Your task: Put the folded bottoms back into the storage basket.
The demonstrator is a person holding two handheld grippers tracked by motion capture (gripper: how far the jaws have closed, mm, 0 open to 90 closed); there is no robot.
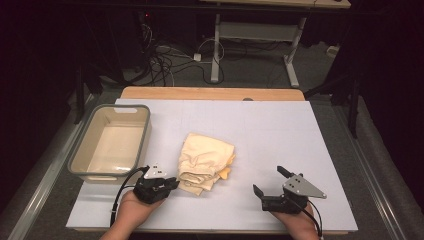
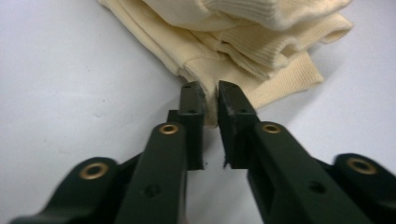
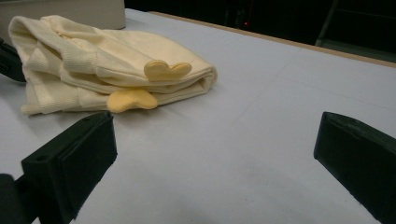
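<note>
While its jaws pinch the near ribbed edge of the folded cream garment point(image 2: 261, 42), the left gripper point(image 2: 211, 95) hides how much cloth sits between them. The right gripper point(image 1: 269, 181) rests well apart at the near right, with its jaws spread wide and nothing between them. The garment lies in the middle of the white table point(image 1: 280, 130); two small yellow flaps point(image 3: 167, 70) stick out of its side. A grey-rimmed bin point(image 1: 111, 142) stands at the left. No writing can be read.
</note>
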